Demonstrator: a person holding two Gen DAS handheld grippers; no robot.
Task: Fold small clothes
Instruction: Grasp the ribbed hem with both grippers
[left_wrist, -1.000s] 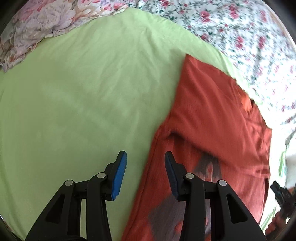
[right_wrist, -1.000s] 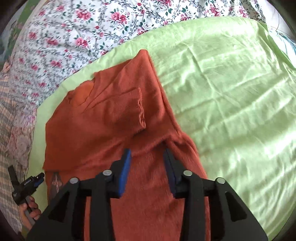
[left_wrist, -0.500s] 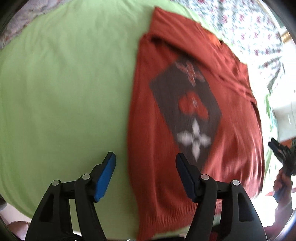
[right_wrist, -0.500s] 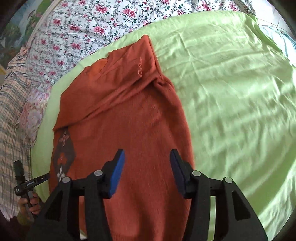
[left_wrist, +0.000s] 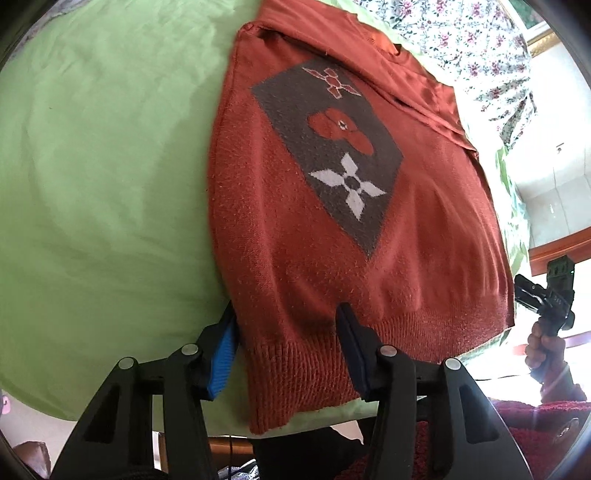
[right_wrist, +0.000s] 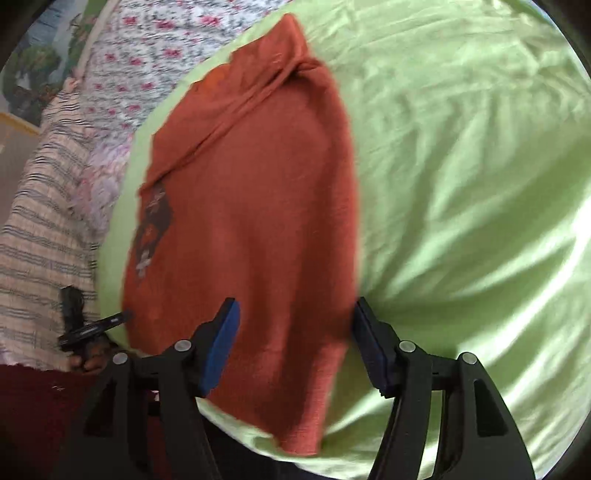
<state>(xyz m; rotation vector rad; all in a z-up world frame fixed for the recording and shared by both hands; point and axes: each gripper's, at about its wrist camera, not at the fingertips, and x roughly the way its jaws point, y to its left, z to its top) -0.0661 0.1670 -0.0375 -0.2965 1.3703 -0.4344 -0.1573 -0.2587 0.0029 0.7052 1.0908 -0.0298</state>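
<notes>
A rust-orange sweater (left_wrist: 280, 258) with a grey diamond motif (left_wrist: 332, 147) lies flat on the green sheet (left_wrist: 103, 177), its sleeves folded in and its ribbed hem at the bed's near edge. My left gripper (left_wrist: 286, 350) straddles the hem's left corner. Its jaws are closing with the knit between them, and the pads do not squeeze it. In the right wrist view the sweater (right_wrist: 251, 206) appears blurred. My right gripper (right_wrist: 295, 325) straddles its right hem corner, jaws opening and fabric between them. Each view shows the other gripper, hand-held, at its edge.
Floral bedding (left_wrist: 472, 40) lies beyond the sweater's collar, and a striped cloth (right_wrist: 40, 229) lies to the left in the right wrist view. The bed's front edge (left_wrist: 321, 421) runs just under the hem. A person's dark red garment (left_wrist: 535, 435) is close below. Bare green sheet (right_wrist: 461, 184) spreads to the right.
Both grippers have drawn back from the folded sleeves to the hem at the bed's near edge. The right jaws have widened; the left widened, then narrowed over the hem corner.
</notes>
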